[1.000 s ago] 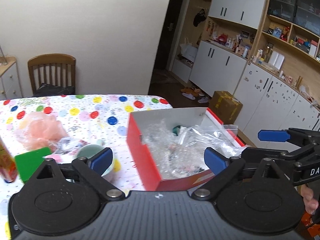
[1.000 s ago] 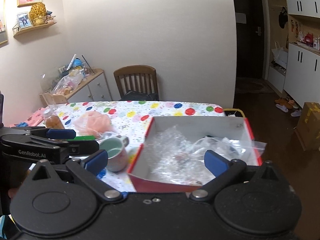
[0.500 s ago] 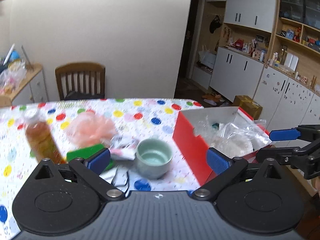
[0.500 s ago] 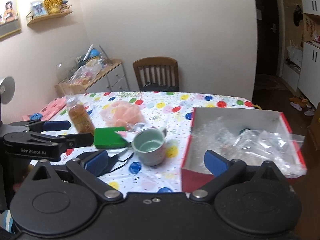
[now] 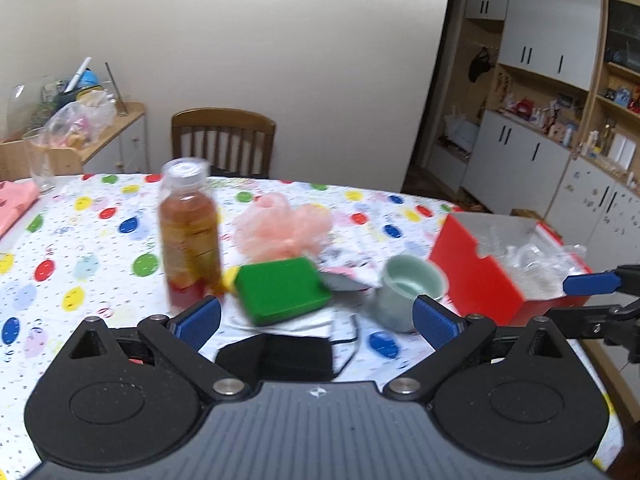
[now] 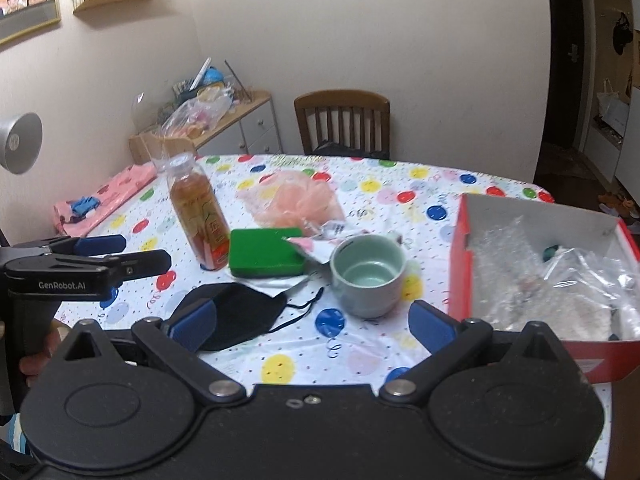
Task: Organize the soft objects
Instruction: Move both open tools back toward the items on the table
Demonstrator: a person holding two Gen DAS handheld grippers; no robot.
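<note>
Both the left gripper (image 5: 316, 322) and right gripper (image 6: 312, 320) hover released over a polka-dot desk (image 6: 400, 188), where a black fabric face mask (image 6: 240, 312) lies nearest, a green rectangular sponge (image 6: 264, 252) and peach mesh bath puff (image 6: 292, 200) farther, and a red cardboard box (image 6: 460, 264) right.

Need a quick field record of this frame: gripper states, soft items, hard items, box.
left gripper: open, holds nothing
right gripper: open, holds nothing
soft items on table: black face mask, pink mesh pouf, green sponge
hard items: tea bottle, celadon cup
red box: open, holds clear plastic bags
</note>
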